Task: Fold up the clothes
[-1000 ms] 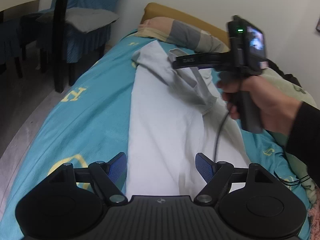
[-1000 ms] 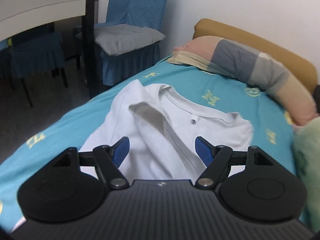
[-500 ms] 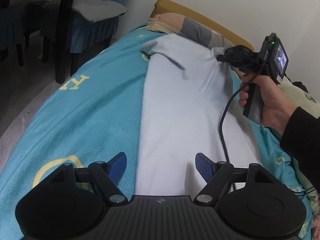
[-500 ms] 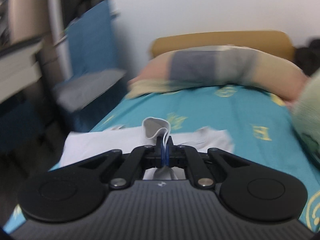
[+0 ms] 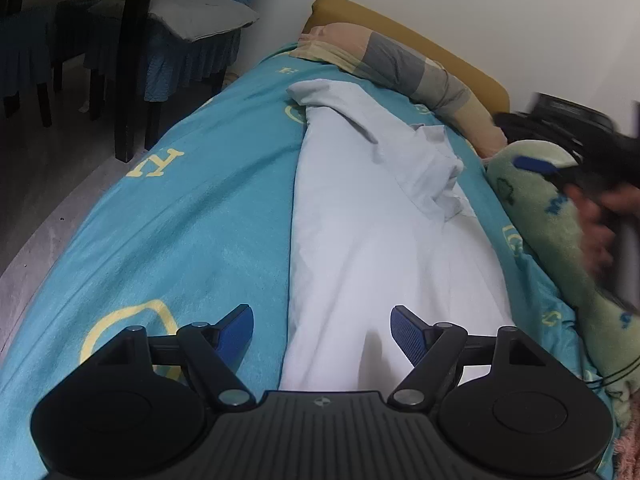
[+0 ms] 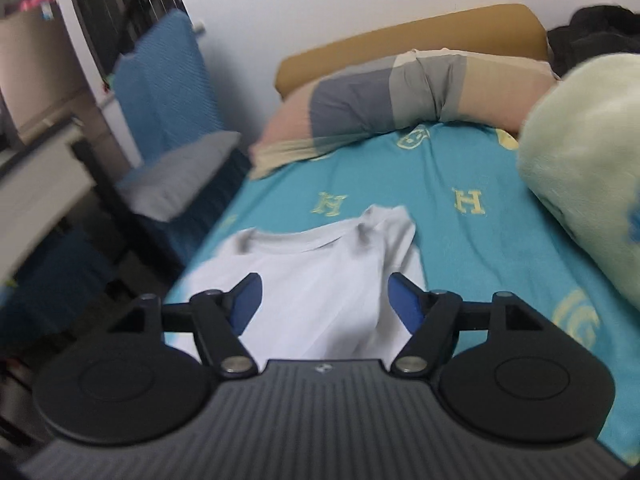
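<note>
Left gripper (image 5: pixel 322 330) with jaws apart, empty, above hem end of shirt (image 5: pixel 384 216). Right gripper (image 6: pixel 323 298) also apart, holding nothing, near collar. Shirt spread long on bed (image 5: pixel 180 216), one side laid inward, sleeve bunched. Probably light, soft, limp; sags and creases if lifted. Best pinched at a hem corner or shoulder edge, through both layers.

The left gripper (image 5: pixel 322 330) is held low with its blue-padded fingers (image 5: pixel 236 330) spread wide, gripping nothing. The right gripper (image 6: pixel 324 300) likewise has its fingers parted and empty. In the left wrist view, the person's right hand (image 5: pixel 600 228) appears blurred, clasping the right gripper's handle.
</note>
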The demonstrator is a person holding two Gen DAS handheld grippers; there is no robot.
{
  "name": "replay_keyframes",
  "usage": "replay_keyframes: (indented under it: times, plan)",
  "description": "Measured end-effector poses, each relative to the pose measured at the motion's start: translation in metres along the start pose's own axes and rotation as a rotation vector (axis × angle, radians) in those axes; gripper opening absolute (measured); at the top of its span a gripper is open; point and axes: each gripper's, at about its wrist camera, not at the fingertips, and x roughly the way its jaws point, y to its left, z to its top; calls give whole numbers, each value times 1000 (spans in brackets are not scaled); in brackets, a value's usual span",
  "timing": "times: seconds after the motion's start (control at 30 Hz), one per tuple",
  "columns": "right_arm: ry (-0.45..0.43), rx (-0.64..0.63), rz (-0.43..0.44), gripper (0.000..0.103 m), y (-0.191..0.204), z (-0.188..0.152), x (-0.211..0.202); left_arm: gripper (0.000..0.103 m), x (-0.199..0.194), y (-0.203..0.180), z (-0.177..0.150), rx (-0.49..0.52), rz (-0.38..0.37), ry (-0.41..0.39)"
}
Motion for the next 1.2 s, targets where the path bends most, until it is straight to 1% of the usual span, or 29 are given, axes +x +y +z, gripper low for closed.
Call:
replay_keyframes:
  times: [0.07,0.17,0.23,0.27,0.33,0.4,0.43,0.5,0.57,0.6,0.67,0.73,0.8,0.83,0.87,0.93,1.0,1.07,1.13,1.2]
  plan:
    - [40,42,16,72,-1,-28,-38,78,-7,-2,-3,6,-11,23]
    - [100,104,39,72,-2,-69,-95,77,-16,-8,-10,40,6,92]
    - [139,145,55,73,-3,-97,-132,77,-26,-11,-15,65,6,123]
    - [159,166,63,73,-3,-111,-151,77,-32,-12,-18,61,-1,140]
    - [199,208,78,73,-4,-138,-189,78,-46,-9,-27,11,-17,172]
    - [215,243,80,73,-7,-165,-217,77,-55,-7,-39,-17,-17,213]
    - [224,263,79,73,-9,-175,-225,77,-57,-6,-45,-24,0,232]
    - [238,321,83,71,-17,-190,-236,74,-60,-2,-54,-51,19,279]
    - [249,369,83,69,-23,-202,-244,73,-62,7,-61,-133,-3,349]
    - [258,368,76,69,-23,-205,-244,72,-62,13,-63,-186,-11,380]
    - [281,362,67,69,-24,-211,-241,70,-65,18,-69,-249,-5,426]
    - [310,366,64,69,-25,-218,-237,70,-70,17,-74,-274,7,462]
    - [362,400,84,69,-31,-226,-231,68,-74,16,-82,-279,18,503]
    - [388,417,93,64,-34,-230,-228,66,-76,13,-86,-261,33,518]
    - [406,430,96,56,-36,-234,-226,60,-79,11,-89,-248,57,530]
    - [452,433,83,53,-37,-242,-224,56,-81,5,-95,-253,83,587]
    - [503,464,93,53,-40,-250,-223,46,-84,-1,-101,-268,69,641]
    - [535,458,104,53,-36,-252,-223,43,-87,-3,-104,-257,67,648]
    - [559,435,113,53,-31,-253,-224,36,-91,-5,-108,-247,64,655]
    - [583,414,125,53,-23,-253,-224,24,-96,-2,-110,-268,64,648]
